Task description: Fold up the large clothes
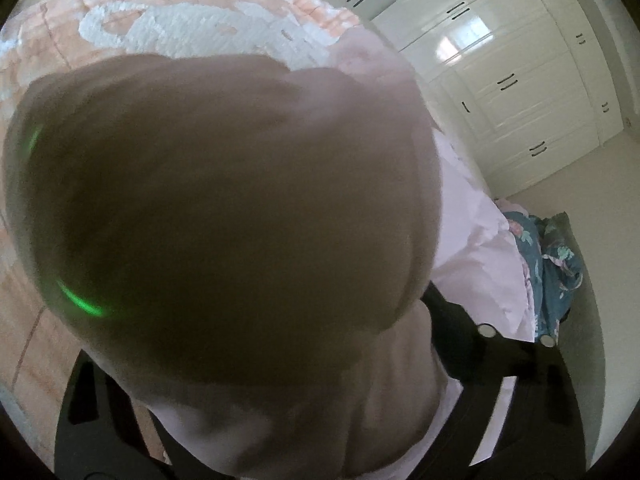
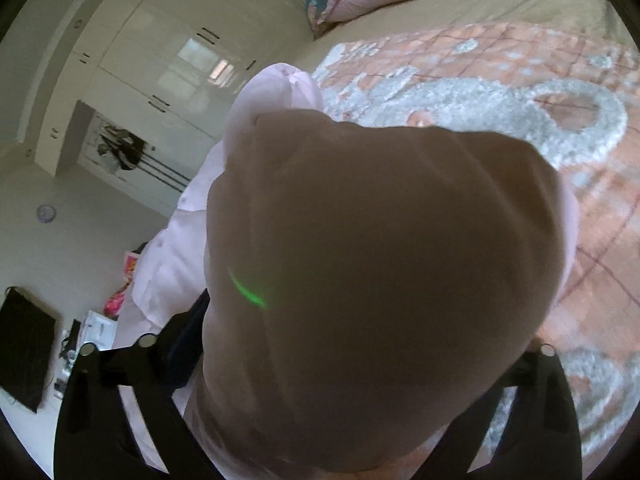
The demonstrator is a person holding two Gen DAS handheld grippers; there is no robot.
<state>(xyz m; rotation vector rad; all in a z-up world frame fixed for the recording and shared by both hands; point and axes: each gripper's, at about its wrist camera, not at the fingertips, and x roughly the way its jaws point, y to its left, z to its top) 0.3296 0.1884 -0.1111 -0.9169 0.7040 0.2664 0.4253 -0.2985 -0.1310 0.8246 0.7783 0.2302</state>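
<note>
The pale pink garment (image 1: 472, 248) is bunched up over both lenses, lifted above the quilted bed (image 1: 200, 20). Left tongs (image 1: 280, 420) and right tongs (image 2: 320, 420) each seem clamped on its cloth, though the tips are buried, so I cannot tell for sure. Blind like this, an uneven pull could skew the fold, or a thin pinch could slip and drop a corner.

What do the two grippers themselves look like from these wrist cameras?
Both are matte black with two flat, tapering fingers. The left gripper and right gripper each show small round silver bolts near the finger bases. No cables, sleeves or markings are visible; pink cloth hides the fingertips.
</note>
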